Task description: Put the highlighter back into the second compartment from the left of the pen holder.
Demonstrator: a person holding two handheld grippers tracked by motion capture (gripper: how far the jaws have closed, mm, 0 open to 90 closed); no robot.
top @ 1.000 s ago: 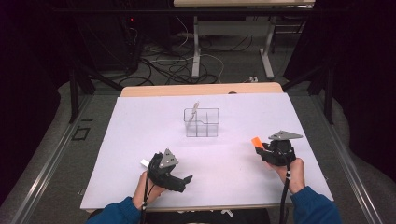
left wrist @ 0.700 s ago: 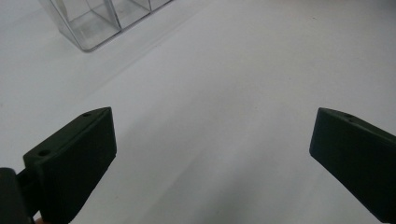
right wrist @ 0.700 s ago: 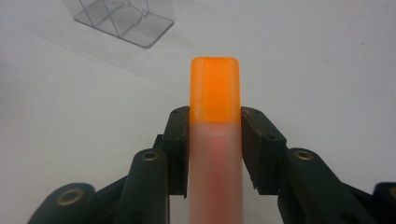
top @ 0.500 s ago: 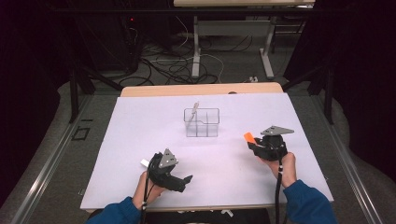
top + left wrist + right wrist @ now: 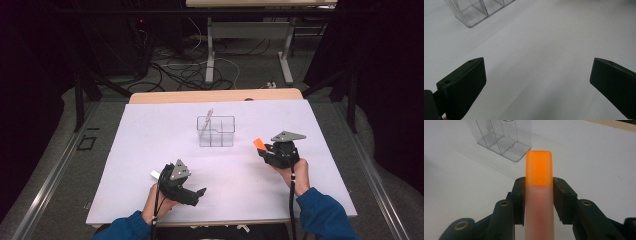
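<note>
highlighter (image 5: 539, 195) | clamped between right claw (image 5: 539, 200) jaws | orange cap forward

A white-covered table (image 5: 150, 150) carries a clear divided organizer (image 5: 216, 131), seemingly holding one pale stick

Even overhead light brightens the white bench (image 5: 150, 150); the room at 9 and 3 o'clock stays dark. Shadows soft. Near tongs slightly blurred.
</note>
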